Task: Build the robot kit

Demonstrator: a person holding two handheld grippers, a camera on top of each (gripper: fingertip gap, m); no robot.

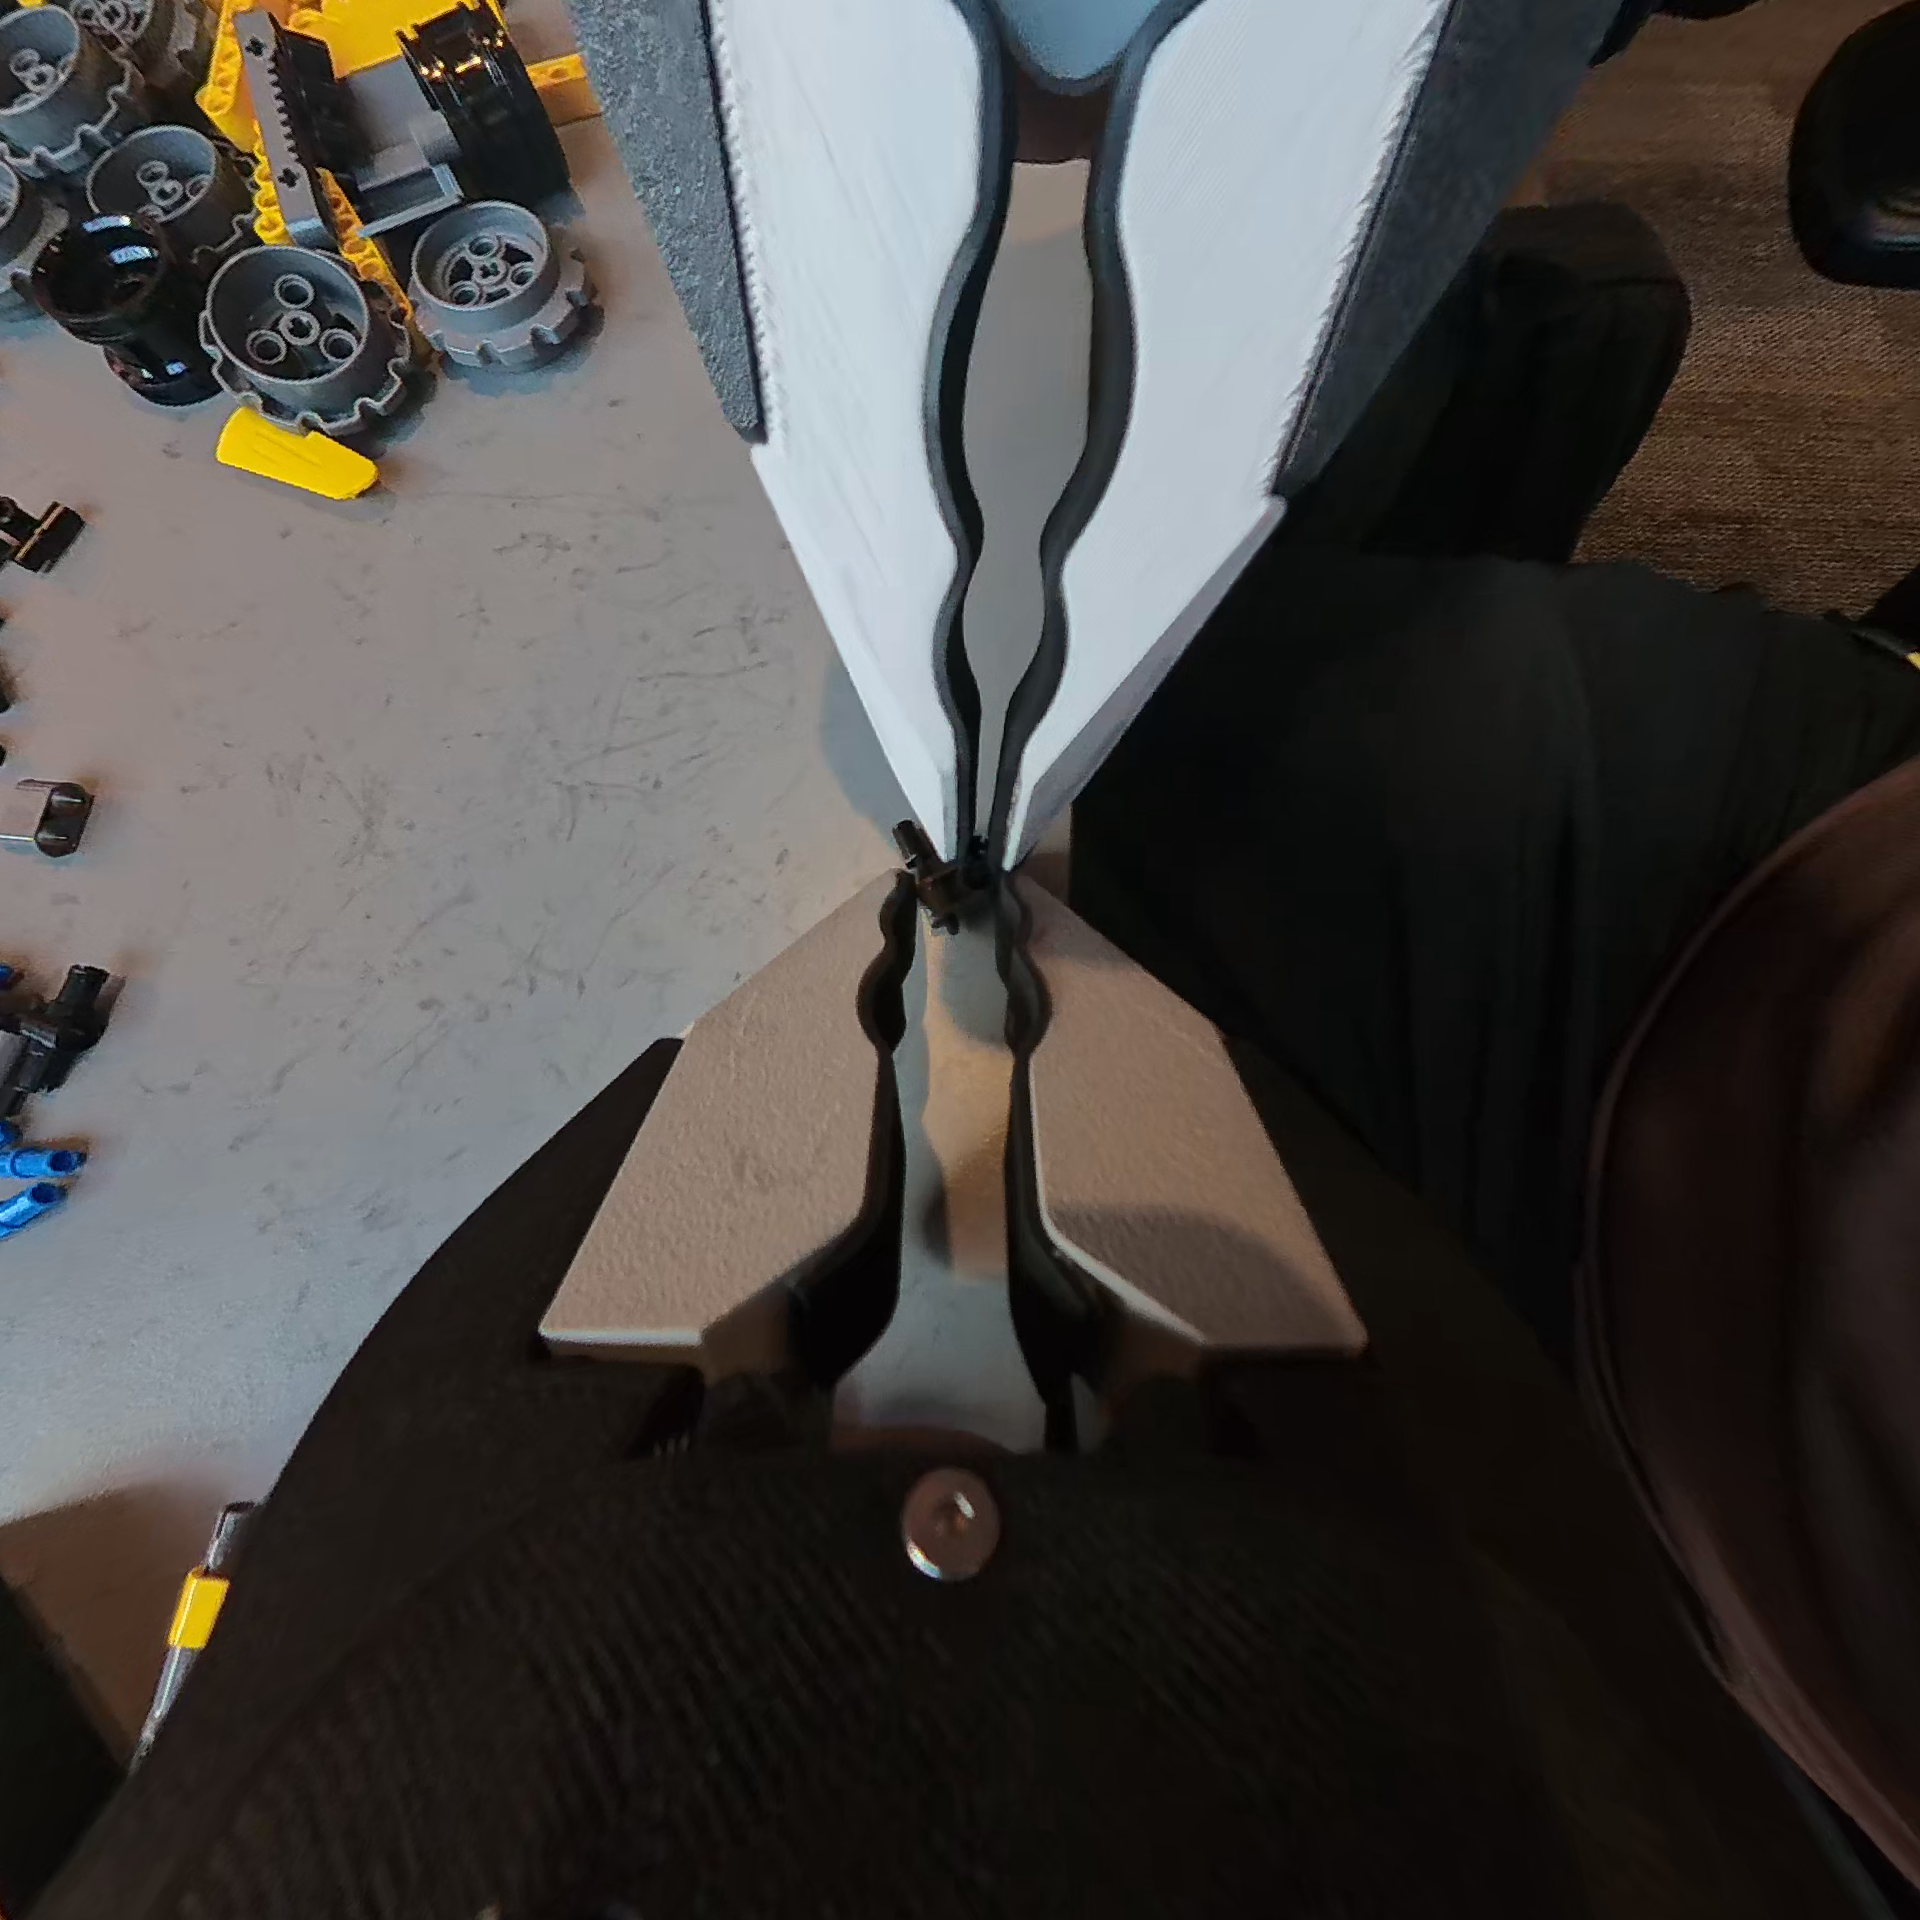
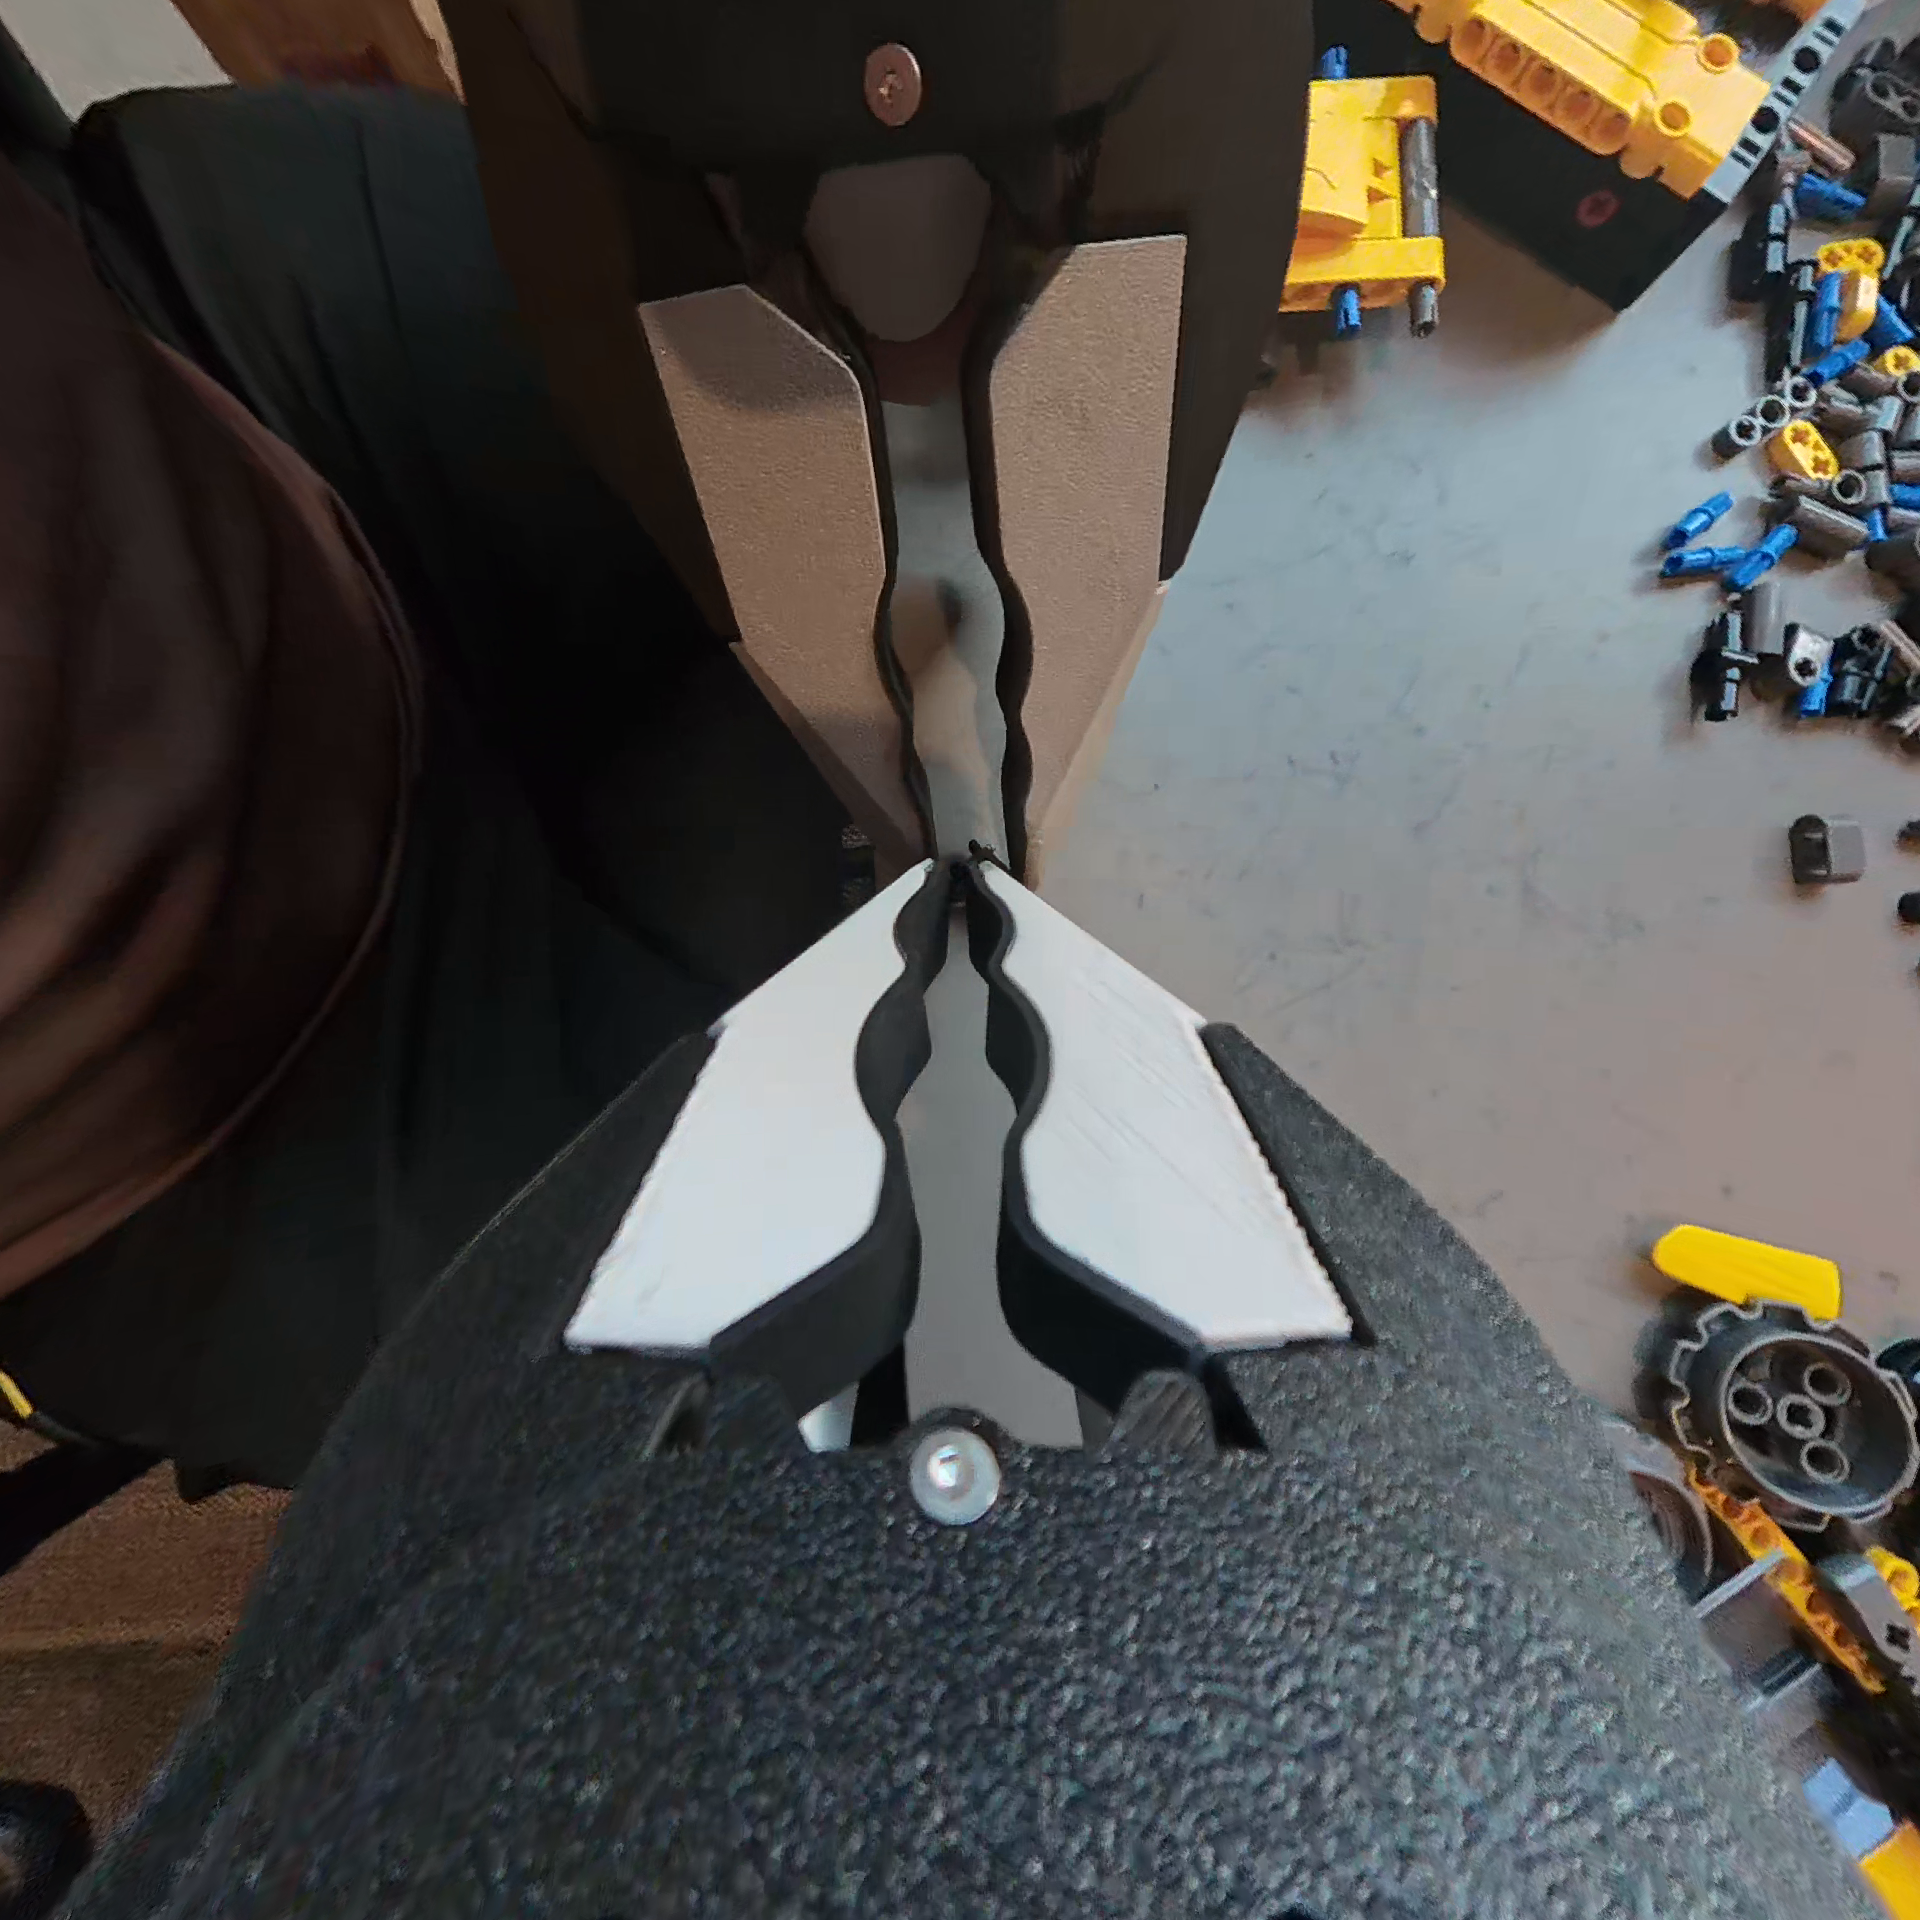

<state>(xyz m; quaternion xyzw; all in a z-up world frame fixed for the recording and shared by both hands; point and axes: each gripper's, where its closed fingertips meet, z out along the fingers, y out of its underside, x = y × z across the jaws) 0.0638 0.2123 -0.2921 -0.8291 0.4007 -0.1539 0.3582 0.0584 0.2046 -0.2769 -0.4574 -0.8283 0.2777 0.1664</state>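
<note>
The left gripper (image 1: 951, 899), tan-fingered, and the right gripper (image 2: 956, 883), white-fingered, are meeting tip to tip above the near edge of the scuffed grey desk (image 1: 468, 831); both pairs of fingers are pinching the small black plastic connector pin (image 1: 928, 871); ribbed grey plastic wheel hubs (image 1: 296, 338) are lying well apart.

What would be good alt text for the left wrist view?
Two grippers meet tip to tip above a grey table: the tan-fingered left gripper and white-fingered right gripper pinch a small black pin. Grey wheel hubs and yellow parts lie upper left.
</note>
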